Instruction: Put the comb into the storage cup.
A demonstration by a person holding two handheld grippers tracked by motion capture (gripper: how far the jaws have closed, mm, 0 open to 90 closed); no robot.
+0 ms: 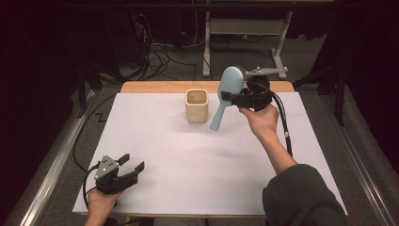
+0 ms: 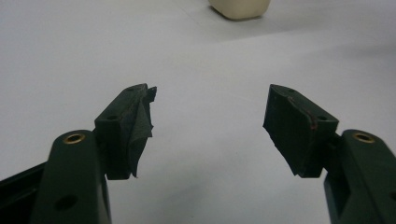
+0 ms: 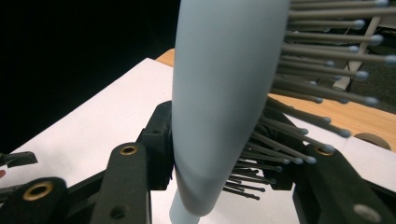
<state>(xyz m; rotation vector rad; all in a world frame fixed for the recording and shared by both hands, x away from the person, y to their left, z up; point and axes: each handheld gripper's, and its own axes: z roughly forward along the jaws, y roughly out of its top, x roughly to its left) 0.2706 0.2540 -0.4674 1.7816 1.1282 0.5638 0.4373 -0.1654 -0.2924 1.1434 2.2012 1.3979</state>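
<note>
Overhead light falls evenly on the white table point(image 1: 188, 155); surroundings stay dark. Shadows are soft. The hairbrush point(image 3: 219, 93) appears blurred at close range, corners dim.

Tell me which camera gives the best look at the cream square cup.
The high view: the whole cream square cup stands upright there, its open top visible. The left gripper view catches just its base at the top edge.
</note>
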